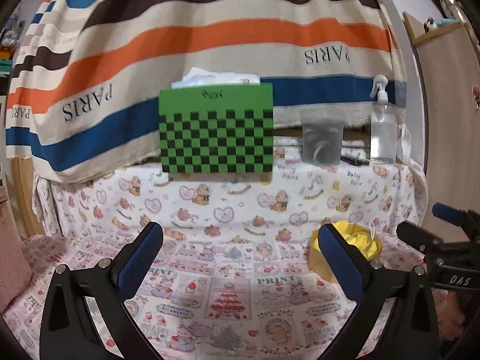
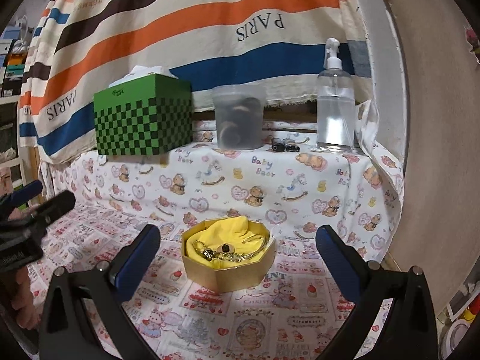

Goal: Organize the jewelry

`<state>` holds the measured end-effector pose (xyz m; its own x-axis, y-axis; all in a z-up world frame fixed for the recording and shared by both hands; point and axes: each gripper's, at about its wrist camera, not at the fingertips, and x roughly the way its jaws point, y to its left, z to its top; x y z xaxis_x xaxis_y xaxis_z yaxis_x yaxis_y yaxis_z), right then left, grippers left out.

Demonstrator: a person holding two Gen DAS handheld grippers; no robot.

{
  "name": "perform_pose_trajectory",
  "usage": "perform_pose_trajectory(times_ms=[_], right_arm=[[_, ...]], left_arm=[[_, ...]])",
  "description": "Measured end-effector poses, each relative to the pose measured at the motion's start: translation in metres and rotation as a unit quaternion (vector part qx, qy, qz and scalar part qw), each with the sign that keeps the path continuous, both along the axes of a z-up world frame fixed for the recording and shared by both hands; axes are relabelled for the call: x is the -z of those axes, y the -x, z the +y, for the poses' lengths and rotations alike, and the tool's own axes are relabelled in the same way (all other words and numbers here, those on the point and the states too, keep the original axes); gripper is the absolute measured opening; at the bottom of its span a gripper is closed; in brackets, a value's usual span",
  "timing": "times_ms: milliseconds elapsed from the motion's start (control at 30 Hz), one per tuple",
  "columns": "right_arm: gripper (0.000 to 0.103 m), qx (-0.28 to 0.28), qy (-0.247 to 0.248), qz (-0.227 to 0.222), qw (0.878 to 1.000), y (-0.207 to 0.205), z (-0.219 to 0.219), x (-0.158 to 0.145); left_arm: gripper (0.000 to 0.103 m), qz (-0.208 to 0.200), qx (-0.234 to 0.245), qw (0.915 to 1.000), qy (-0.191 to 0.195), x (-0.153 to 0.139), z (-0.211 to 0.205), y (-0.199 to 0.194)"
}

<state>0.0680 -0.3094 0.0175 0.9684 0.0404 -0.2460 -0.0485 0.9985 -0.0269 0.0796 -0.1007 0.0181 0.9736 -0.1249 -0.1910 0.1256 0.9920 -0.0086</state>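
Observation:
A gold octagonal box (image 2: pixel 231 273) lined with yellow cloth (image 2: pixel 228 231) sits on the patterned tablecloth. Jewelry (image 2: pixel 217 252), chains and a thin bangle, lies inside it. My right gripper (image 2: pixel 238 258) is open and empty, its blue-padded fingers spread either side of the box, just short of it. My left gripper (image 1: pixel 240 258) is open and empty over bare cloth; the box (image 1: pixel 318 262) shows partly behind its right finger (image 1: pixel 342 264). The right gripper also shows at the right edge of the left wrist view (image 1: pixel 435 225), and the left gripper at the left edge of the right wrist view (image 2: pixel 45 198).
At the back stand a green checkered tissue box (image 2: pixel 144 117), a cloudy plastic cup (image 2: pixel 238 117) with dark items inside, two small dark objects (image 2: pixel 285 147), and a clear spray bottle (image 2: pixel 336 105). A striped PARIS cloth (image 2: pixel 180 30) hangs behind. A wall (image 2: pixel 435 120) is at right.

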Motion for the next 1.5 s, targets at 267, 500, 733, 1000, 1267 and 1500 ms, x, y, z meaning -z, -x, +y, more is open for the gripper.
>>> perform_pose_trajectory(times_ms=[267, 500, 733, 1000, 1267, 1500], right_arm=[[0.103, 0.003, 0.001, 0.011, 1.000, -0.004, 0.000, 0.001], [0.103, 0.010, 0.001, 0.010, 1.000, -0.003, -0.001, 0.001], [0.103, 0.010, 0.002, 0.010, 1.000, -0.003, -0.001, 0.001], [0.103, 0.010, 0.002, 0.010, 1.000, -0.003, 0.000, 0.001], [0.103, 0.009, 0.002, 0.010, 1.000, -0.003, -0.001, 0.002], [0.103, 0.009, 0.002, 0.010, 1.000, -0.003, -0.001, 0.002]], left_arm=[[0.102, 0.046, 0.005, 0.9989, 0.000, 0.007, -0.007, -0.010], [0.103, 0.043, 0.009, 0.9990, 0.001, 0.005, -0.005, -0.008], [0.103, 0.050, 0.008, 0.9987, 0.004, 0.005, -0.004, -0.011], [0.103, 0.051, 0.008, 0.9987, 0.005, 0.005, -0.004, -0.011], [0.103, 0.052, 0.011, 0.9986, 0.005, 0.006, -0.004, -0.012], [0.103, 0.052, 0.008, 0.9986, 0.005, 0.006, -0.004, -0.012]])
